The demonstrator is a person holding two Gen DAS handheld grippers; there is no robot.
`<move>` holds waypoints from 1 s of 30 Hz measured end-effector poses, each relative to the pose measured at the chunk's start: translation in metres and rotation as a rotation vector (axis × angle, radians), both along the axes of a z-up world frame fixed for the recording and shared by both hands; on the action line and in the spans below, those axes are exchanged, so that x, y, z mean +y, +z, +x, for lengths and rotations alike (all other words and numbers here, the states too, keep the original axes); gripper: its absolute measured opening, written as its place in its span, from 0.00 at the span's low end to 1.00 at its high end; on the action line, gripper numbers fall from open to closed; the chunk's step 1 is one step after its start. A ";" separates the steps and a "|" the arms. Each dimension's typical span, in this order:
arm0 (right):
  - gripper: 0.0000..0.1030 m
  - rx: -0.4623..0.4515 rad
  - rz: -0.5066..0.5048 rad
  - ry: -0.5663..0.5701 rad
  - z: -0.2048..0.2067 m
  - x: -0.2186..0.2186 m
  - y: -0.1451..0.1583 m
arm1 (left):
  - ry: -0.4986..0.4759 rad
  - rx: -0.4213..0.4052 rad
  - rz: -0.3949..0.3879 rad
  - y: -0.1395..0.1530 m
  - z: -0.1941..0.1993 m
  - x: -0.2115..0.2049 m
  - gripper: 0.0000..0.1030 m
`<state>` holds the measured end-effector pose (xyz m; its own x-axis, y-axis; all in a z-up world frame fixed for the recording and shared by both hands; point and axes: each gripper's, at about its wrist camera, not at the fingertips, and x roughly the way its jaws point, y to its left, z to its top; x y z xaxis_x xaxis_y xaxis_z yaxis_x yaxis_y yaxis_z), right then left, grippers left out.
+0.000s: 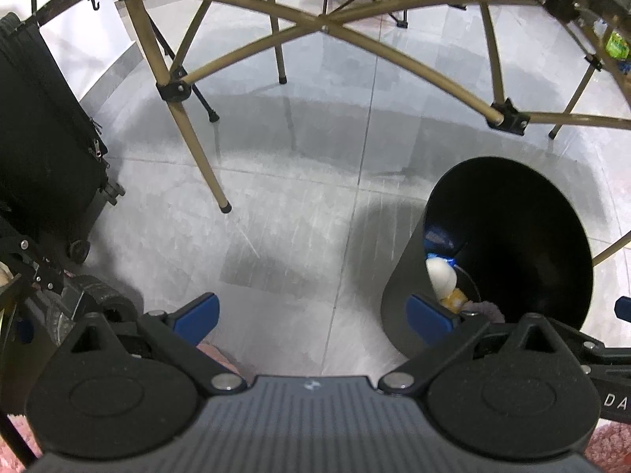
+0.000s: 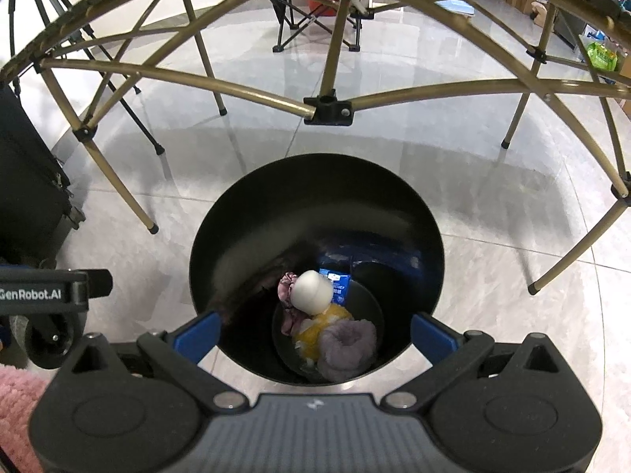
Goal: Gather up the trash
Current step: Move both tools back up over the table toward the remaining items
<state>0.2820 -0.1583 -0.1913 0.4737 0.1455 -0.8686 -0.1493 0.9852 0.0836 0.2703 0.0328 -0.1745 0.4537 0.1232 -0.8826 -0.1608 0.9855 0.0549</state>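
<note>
A black round trash bin (image 2: 221,236) stands on the pale tiled floor, directly below my right gripper (image 2: 314,333), which hangs open over its mouth with nothing between its blue fingertips. At the bin's bottom lie a white ball-like item (image 2: 312,291), a blue packet (image 2: 338,283), a yellow piece (image 2: 321,329), a purple fuzzy item (image 2: 349,349) and a pink crumpled scrap (image 2: 287,289). In the left wrist view the same bin (image 1: 410,272) sits to the right, and my left gripper (image 1: 313,317) stands open and empty over bare floor beside it.
A folding table's tan metal legs and cross braces (image 2: 327,106) span the floor behind the bin. A black suitcase (image 1: 43,149) stands at the left. A folding chair (image 2: 315,23) sits farther back. Pink fuzzy fabric (image 2: 19,406) shows at the lower left.
</note>
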 end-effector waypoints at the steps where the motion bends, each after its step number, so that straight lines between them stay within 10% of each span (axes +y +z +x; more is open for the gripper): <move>1: 1.00 -0.005 0.001 -0.001 -0.001 -0.001 0.002 | -0.001 -0.007 -0.001 0.002 -0.001 0.000 1.00; 15: 1.00 -0.162 0.043 -0.034 -0.012 -0.027 0.050 | -0.022 -0.207 -0.035 0.063 -0.011 -0.011 1.00; 30: 1.00 -0.611 0.020 -0.009 -0.011 -0.057 0.140 | -0.041 -0.431 -0.002 0.134 0.009 -0.035 1.00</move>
<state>0.2708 -0.2149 -0.0514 0.8868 0.1525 -0.4362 -0.1674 0.9859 0.0043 0.2790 -0.0022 -0.0403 0.7853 0.0956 -0.6116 -0.1290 0.9916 -0.0106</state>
